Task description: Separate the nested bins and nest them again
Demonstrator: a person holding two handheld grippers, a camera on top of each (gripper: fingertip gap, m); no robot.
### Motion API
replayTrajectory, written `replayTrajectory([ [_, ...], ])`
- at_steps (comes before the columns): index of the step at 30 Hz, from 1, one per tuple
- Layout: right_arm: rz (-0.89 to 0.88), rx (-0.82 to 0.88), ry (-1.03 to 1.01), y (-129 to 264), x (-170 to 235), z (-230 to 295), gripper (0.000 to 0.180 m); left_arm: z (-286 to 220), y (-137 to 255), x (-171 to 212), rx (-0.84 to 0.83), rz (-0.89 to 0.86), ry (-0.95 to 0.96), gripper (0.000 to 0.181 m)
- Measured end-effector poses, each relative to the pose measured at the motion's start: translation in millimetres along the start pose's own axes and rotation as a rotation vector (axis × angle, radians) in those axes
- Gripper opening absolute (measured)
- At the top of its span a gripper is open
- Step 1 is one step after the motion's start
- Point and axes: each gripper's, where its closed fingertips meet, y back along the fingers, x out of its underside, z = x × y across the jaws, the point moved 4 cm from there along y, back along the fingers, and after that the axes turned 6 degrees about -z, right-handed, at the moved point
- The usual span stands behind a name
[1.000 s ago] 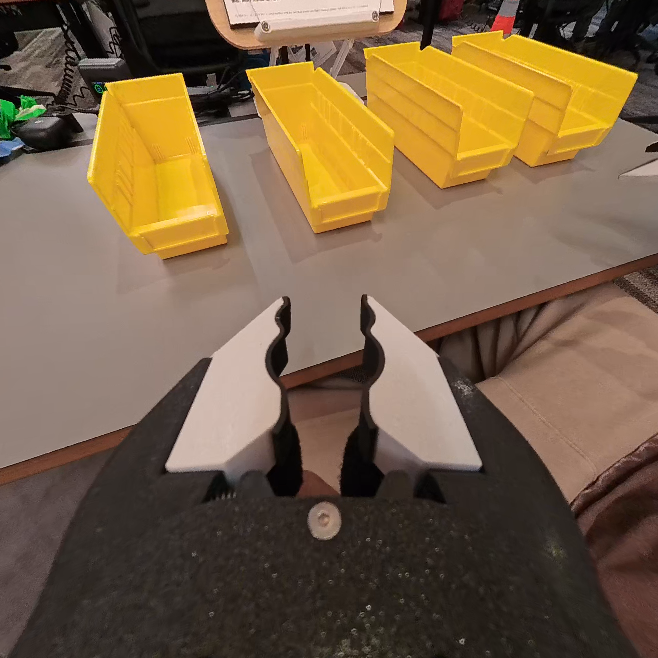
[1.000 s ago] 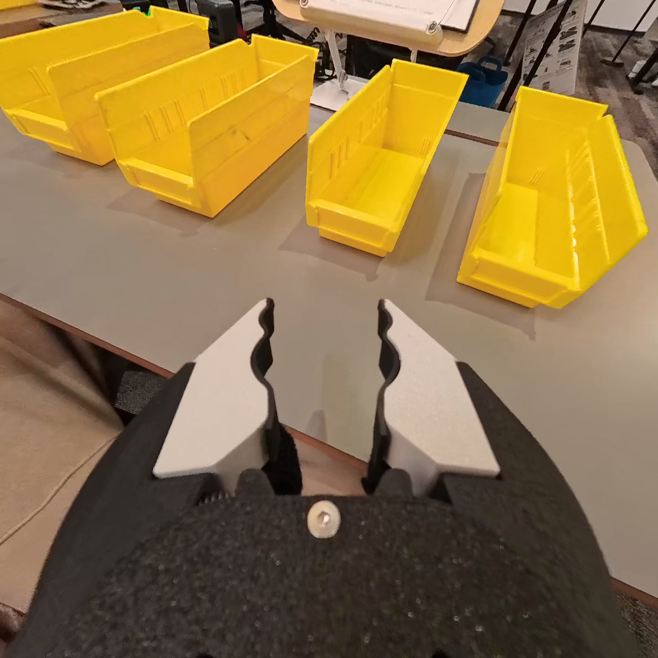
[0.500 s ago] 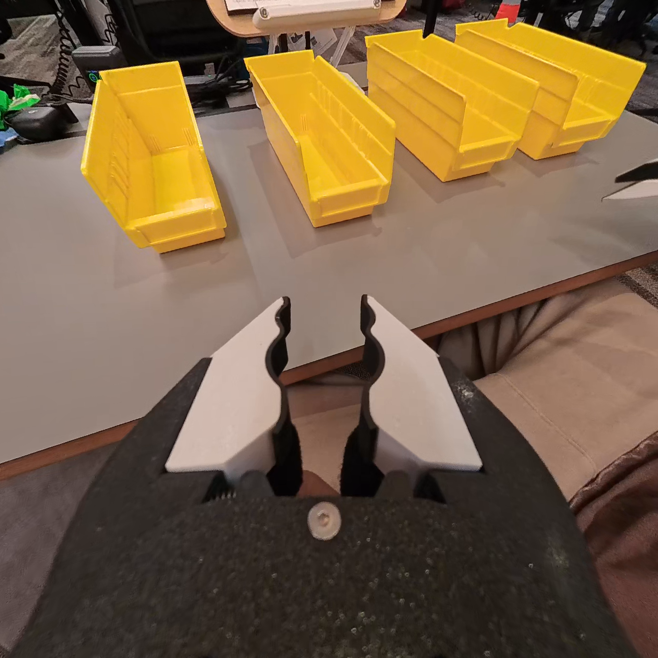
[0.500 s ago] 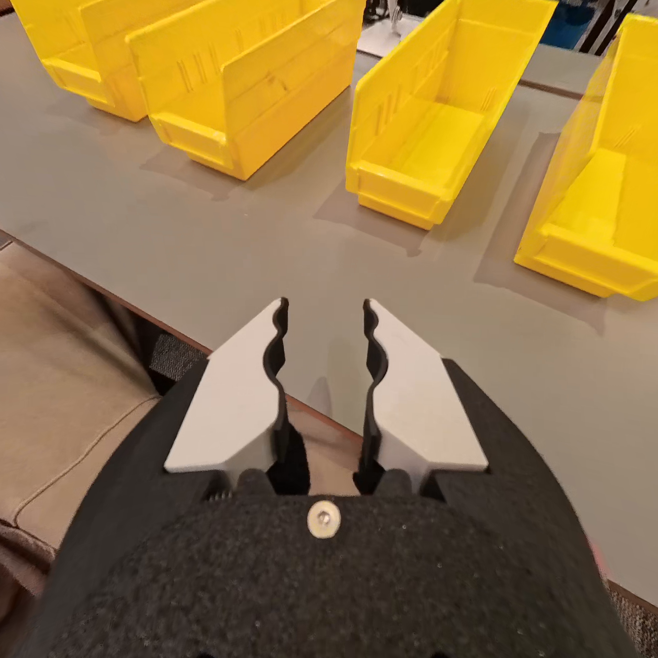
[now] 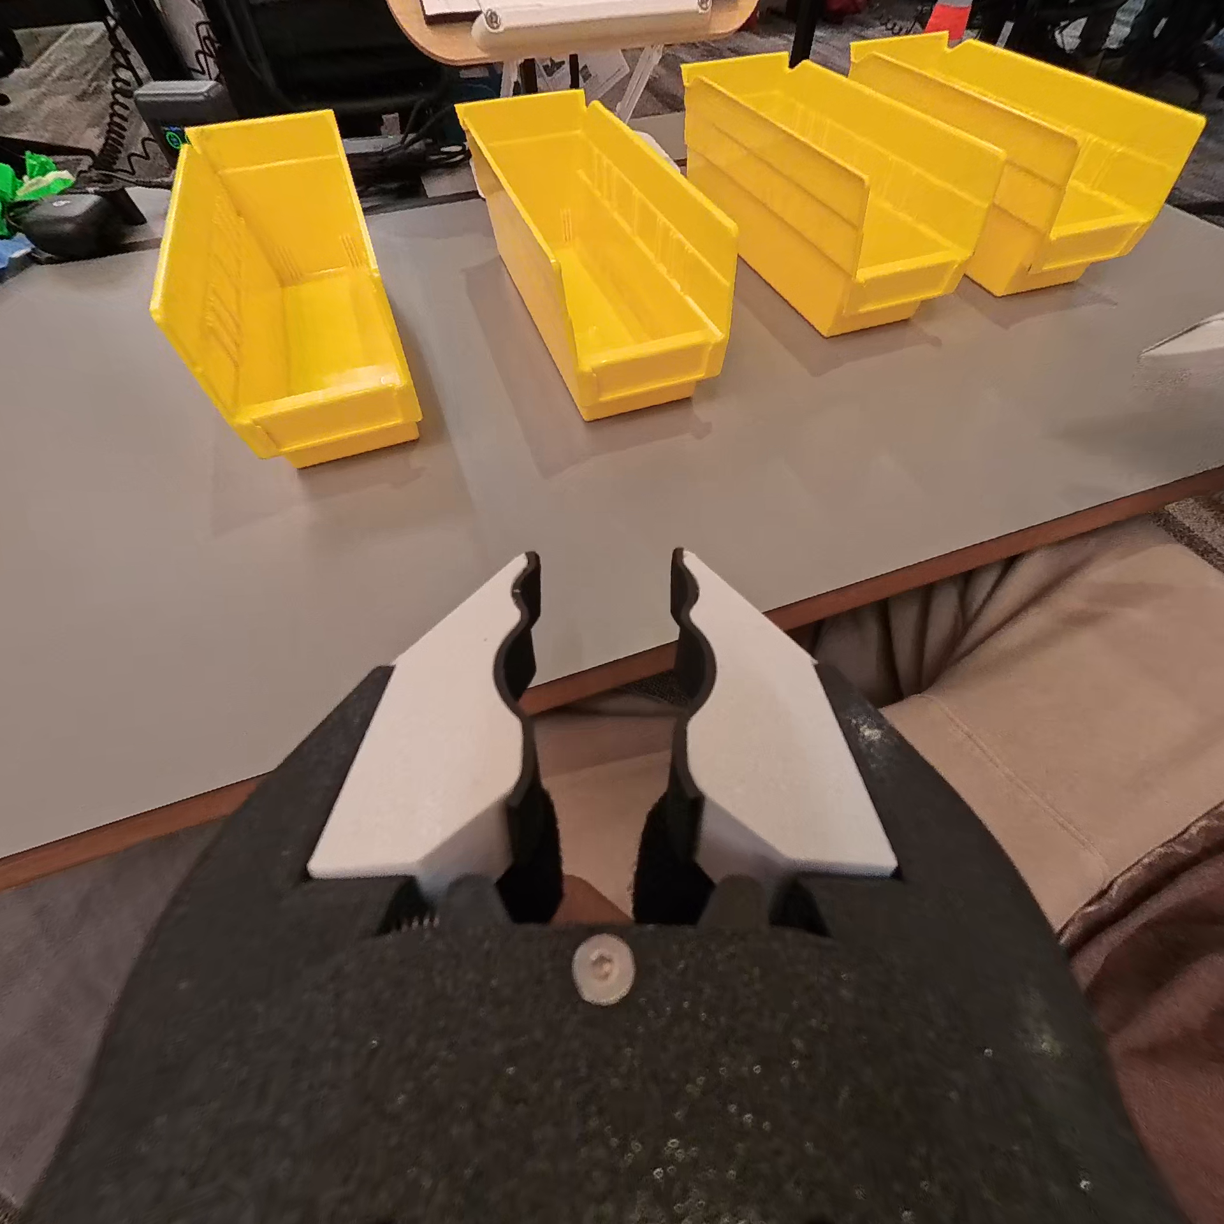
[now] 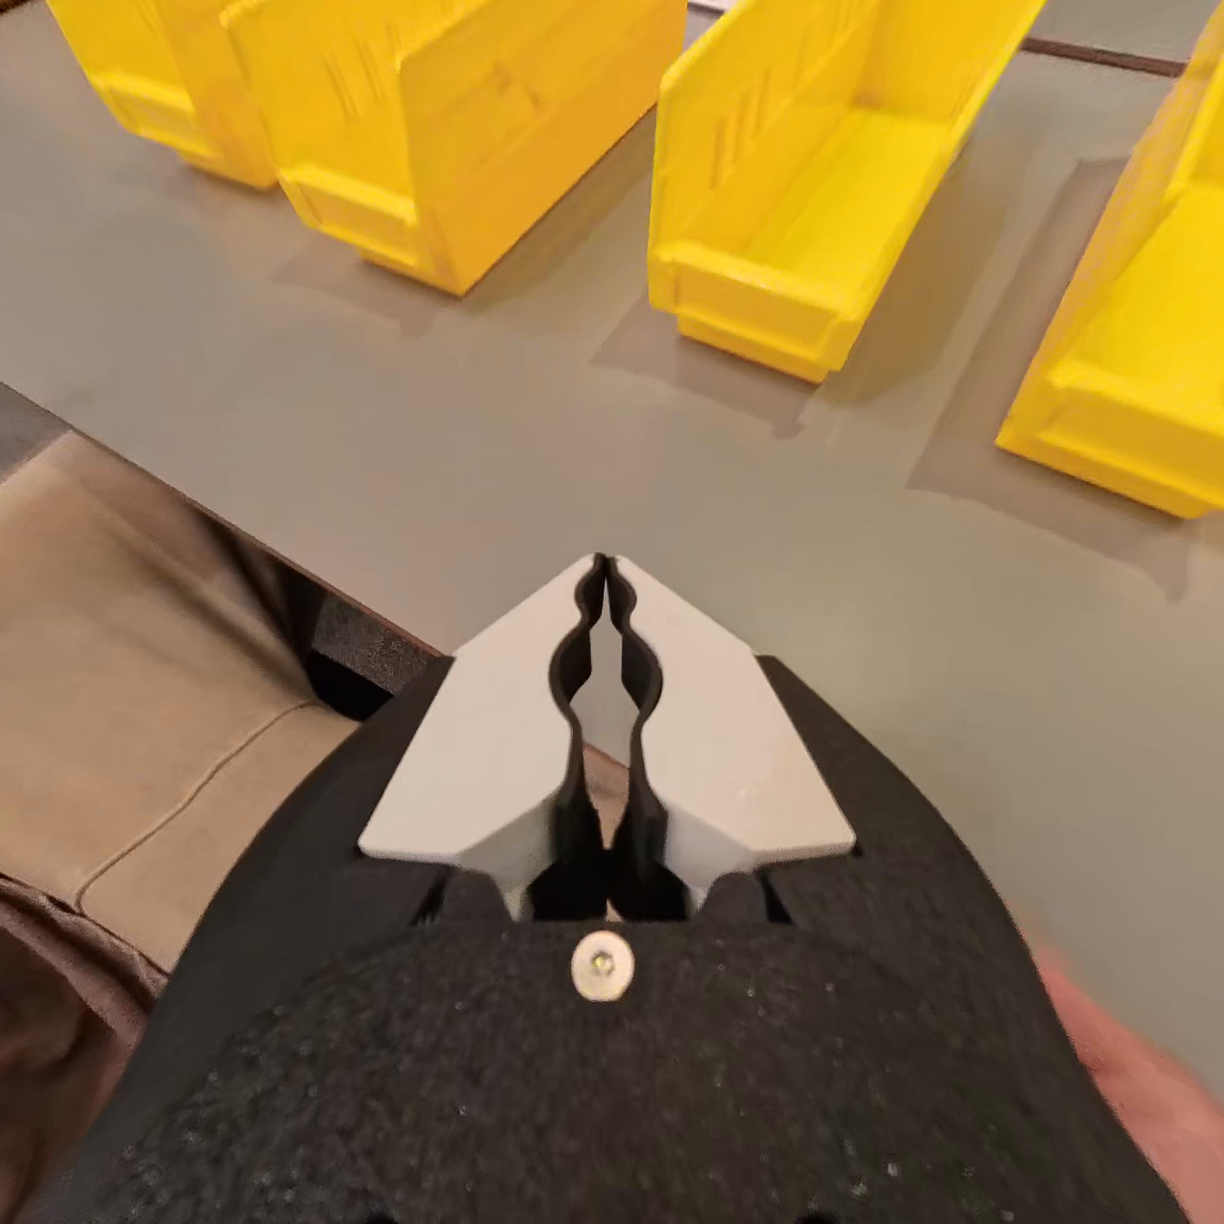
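Four yellow plastic bins sat in a row on the grey matte table, well apart from both grippers. Bin 1, far left, was short and deep with ribbed side walls. Bin 2 was long and narrow, with slotted walls and a low front lip. Bin 3 and bin 4 showed stepped outer walls, like doubled rims; couldn't tell for sure whether they were nested. All glossy, thin-walled and open-topped.

Left gripper was held over the table's near wood-trimmed edge, jaws parted with a clear gap, holding nothing. Fingers were pale grey wedges with wavy black inner pads, on a grainy black body.

Right gripper hung above the near table edge, tips pressed together, empty. Same wavy pads.

A board behind the table carried printed sheets, too cropped to read. Tan fabric lay below the table edge.
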Motion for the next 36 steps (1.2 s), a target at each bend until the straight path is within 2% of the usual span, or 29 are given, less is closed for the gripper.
replayTrajectory([
  [1, -0.003, -0.005, -0.022, 2.2, -1.4, -2.3, 0.000, -0.3, 0.0, -0.2, 0.001, -0.002, -0.001, 0.037],
  [3, 0.004, -0.082, -0.076, 3.8, -1.1, -0.1, 0.000, -1.0, -0.3, 0.4, 0.004, 0.002, -0.001, 0.037],
  [6, 0.053, -0.101, -0.146, 0.9, 7.1, -7.8, 0.001, -1.7, -0.8, 1.9, 0.004, 0.012, -0.004, 0.037],
  [7, 0.068, -0.106, -0.147, -0.3, 8.6, -10.1, 0.008, -1.8, -0.8, 1.9, 0.004, 0.012, -0.006, 0.037],
  [8, 0.068, -0.090, -0.146, -1.0, 8.4, -14.2, 0.016, -1.9, -0.7, 1.9, 0.004, 0.012, -0.006, 0.037],
  [12, 0.010, 0.008, -0.094, 4.1, -1.4, -29.8, 0.023, -1.4, -0.9, 2.6, 0.004, 0.017, -0.002, 0.037],
  [13, 0.038, 0.029, -0.074, 5.2, 1.9, -32.5, 0.022, -1.4, -1.0, 2.8, 0.004, 0.018, -0.002, 0.037],
  [14, 0.104, 0.021, -0.059, 5.8, 10.1, -31.9, 0.010, -1.6, -1.0, 2.8, 0.005, 0.018, -0.002, 0.037],
  [16, 0.266, -0.051, -0.064, 6.4, 29.8, -24.2, 0.007, -2.4, -1.1, 3.1, 0.007, 0.019, -0.005, 0.037],
  [19, 0.220, -0.101, -0.040, 1.7, 32.7, -18.2, 0.001, -2.9, -0.8, 2.9, 0.006, 0.018, -0.012, 0.037],
  [22, 0.270, -0.060, -0.007, 1.7, 31.8, -23.4, 0.000, -2.6, -0.6, 3.1, 0.007, 0.019, -0.010, 0.037],
  [26, 0.192, -0.089, -0.030, -2.0, 23.3, -23.1, 0.000, -2.1, -1.3, 3.8, 0.009, 0.023, -0.006, 0.037],
  [29, 0.058, -0.094, -0.052, 1.3, 4.0, -23.5, 0.000, -2.5, -1.4, 4.2, 0.010, 0.026, -0.011, 0.037],
  [36, -0.129, 0.045, -0.045, 18.7, -29.7, -40.4, 0.000, -3.8, -1.3, 4.4, 0.011, 0.028, -0.016, 0.037],
])
